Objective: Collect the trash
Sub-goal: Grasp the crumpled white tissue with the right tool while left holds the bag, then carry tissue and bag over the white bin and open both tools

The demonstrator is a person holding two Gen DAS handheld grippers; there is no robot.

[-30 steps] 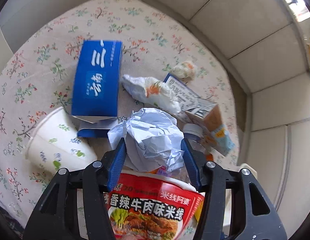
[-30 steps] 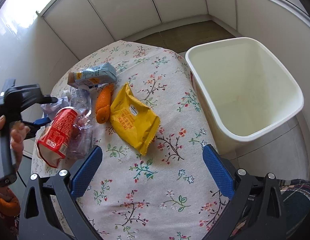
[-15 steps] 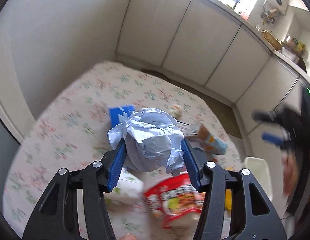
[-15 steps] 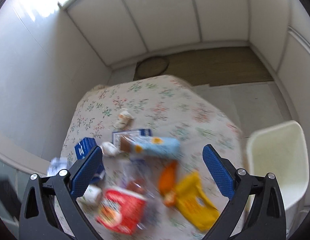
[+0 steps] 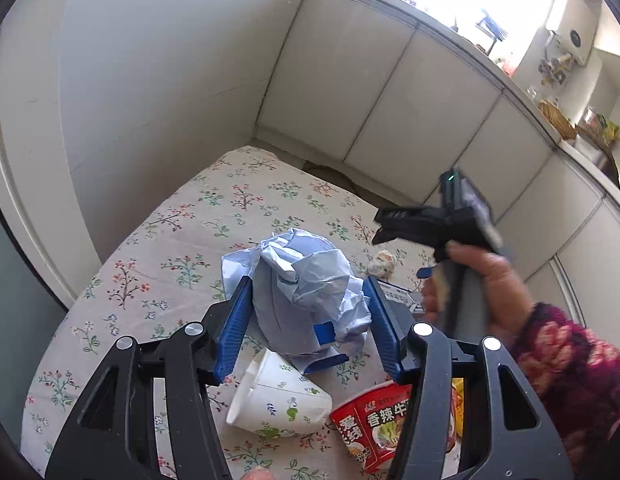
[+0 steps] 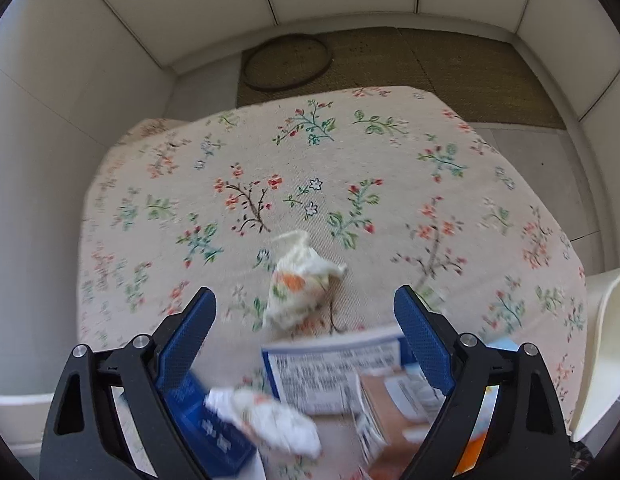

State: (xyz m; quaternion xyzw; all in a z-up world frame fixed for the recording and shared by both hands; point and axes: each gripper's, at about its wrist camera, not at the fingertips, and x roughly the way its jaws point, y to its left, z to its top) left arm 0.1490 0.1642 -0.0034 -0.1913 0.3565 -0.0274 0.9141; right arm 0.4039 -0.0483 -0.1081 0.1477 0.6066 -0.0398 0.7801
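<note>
My left gripper (image 5: pixel 308 320) is shut on a crumpled pale blue paper ball (image 5: pixel 306 284) and holds it above the floral tablecloth (image 5: pixel 182 240). My right gripper (image 6: pixel 304 330) is open and empty, hovering over a small crumpled floral tissue wad (image 6: pixel 298 284), which also shows in the left wrist view (image 5: pixel 384 261). The right gripper's body and the hand holding it show in the left wrist view (image 5: pixel 462 240). A blue box (image 6: pixel 214 432), a second floral wad (image 6: pixel 274 420) and a flattened milk carton (image 6: pixel 374 376) lie under the right gripper.
A white paper cup (image 5: pixel 278 400) lies on its side beside a red noodle cup (image 5: pixel 382 420). The white bin's rim (image 6: pixel 602 344) stands at the table's right edge. White cabinets surround the table; a mat (image 6: pixel 390 64) lies on the floor beyond.
My left gripper has lifted the paper ball off the pile and tilted up. My right gripper has swung from the bin side over to the trash at the far part of the table.
</note>
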